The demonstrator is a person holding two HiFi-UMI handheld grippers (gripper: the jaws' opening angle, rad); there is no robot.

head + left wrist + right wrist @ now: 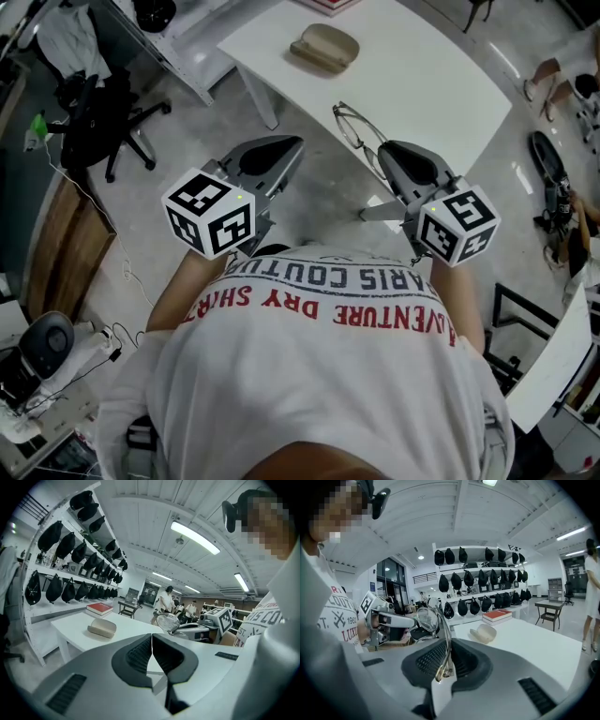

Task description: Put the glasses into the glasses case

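The wire-framed glasses (354, 129) hang over the white table's (422, 84) near edge, and my right gripper (386, 152) is shut on one temple arm. In the right gripper view the arm (443, 663) runs up between the jaws to a lens (426, 619). The beige glasses case (323, 47) lies closed at the far side of the table, also visible as the case (483, 633) and the case (102, 627). My left gripper (289, 145) is off the table's near-left edge, jaws shut with nothing in them (152, 645). The left gripper view shows the glasses (168, 620) to its right.
A red book (99, 608) lies on the table beyond the case. Shelves of black caps (483, 581) line the wall behind. A black office chair (108, 122) stands left of the table, a small dark table (551, 606) and people farther off.
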